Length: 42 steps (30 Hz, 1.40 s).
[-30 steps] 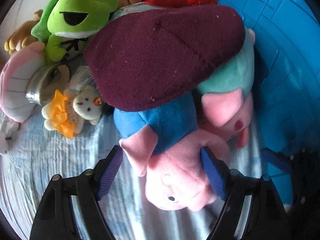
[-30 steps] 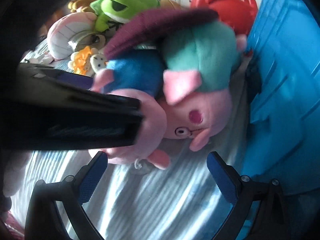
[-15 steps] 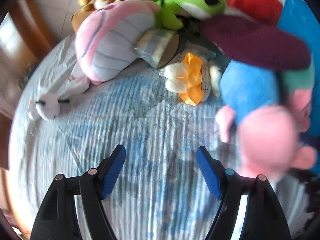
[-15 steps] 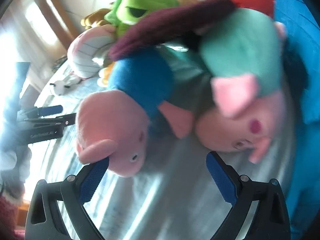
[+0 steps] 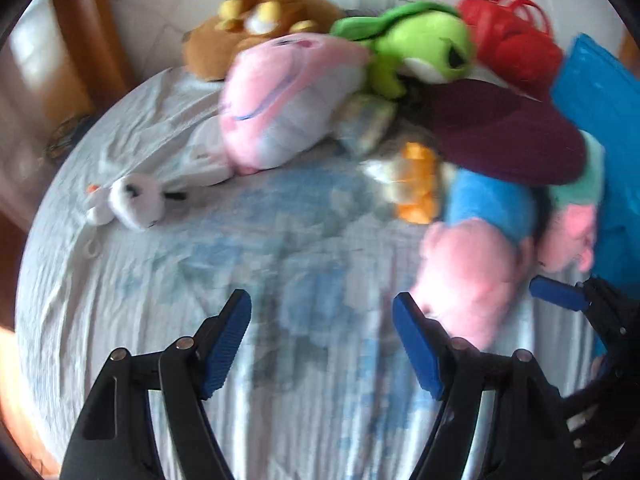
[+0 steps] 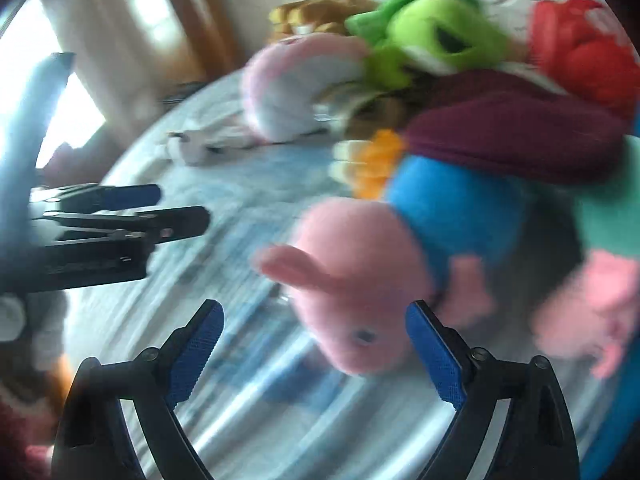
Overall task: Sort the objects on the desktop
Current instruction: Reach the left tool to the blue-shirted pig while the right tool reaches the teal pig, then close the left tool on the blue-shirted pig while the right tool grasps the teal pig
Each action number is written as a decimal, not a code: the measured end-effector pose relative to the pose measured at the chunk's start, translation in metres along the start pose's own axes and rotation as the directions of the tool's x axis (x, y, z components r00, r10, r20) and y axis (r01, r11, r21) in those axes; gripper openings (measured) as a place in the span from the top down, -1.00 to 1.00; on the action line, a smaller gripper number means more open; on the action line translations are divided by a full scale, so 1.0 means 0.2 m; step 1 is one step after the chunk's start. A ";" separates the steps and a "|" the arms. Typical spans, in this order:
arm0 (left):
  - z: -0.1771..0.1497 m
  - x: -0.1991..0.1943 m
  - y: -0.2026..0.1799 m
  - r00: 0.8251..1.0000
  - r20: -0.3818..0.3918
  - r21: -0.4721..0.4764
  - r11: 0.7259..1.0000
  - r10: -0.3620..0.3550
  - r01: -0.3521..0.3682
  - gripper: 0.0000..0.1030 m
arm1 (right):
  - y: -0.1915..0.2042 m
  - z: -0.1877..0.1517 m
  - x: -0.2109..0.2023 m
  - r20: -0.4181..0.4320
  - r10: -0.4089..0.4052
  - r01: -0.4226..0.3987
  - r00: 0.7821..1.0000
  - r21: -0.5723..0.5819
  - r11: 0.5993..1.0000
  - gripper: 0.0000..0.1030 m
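our left gripper (image 5: pixel 322 330) is spread wide with nothing between its pads, low centre of its frame over the blue-white cloth (image 5: pixel 160 300). our right gripper (image 6: pixel 314 342) is just as wide and empty; the pink pig plush (image 6: pixel 360 276) lies beyond its tips, right of centre. the frog plush (image 5: pixel 424 46), maroon hat (image 5: pixel 500 132) and other toys sit heaped upper right beside the blue bin (image 5: pixel 600 108). sorting looks barely begun. no readable writing; both frames blur.
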<state>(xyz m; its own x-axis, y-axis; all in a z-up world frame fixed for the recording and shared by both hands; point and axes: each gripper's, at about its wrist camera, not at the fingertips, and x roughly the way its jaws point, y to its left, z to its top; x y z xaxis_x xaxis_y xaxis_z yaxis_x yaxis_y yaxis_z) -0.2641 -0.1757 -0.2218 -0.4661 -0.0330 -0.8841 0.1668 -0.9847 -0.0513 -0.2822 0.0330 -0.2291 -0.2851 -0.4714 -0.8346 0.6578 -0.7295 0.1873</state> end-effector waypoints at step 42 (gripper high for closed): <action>0.19 0.26 -0.49 0.990 -0.081 0.219 0.967 -0.113 0.128 -0.21 | -0.70 0.14 0.01 -0.010 -0.463 0.461 0.886 0.118 0.880 -0.49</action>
<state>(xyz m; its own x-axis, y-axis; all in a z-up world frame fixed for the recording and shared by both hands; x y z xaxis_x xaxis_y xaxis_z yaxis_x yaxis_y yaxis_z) -0.3374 -0.0878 -0.2442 -0.4101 0.0923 -0.9074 -0.0888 -0.9942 -0.0610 -0.3953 0.1203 -0.2422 -0.5499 -0.0751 -0.8318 0.3652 -0.9173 -0.1586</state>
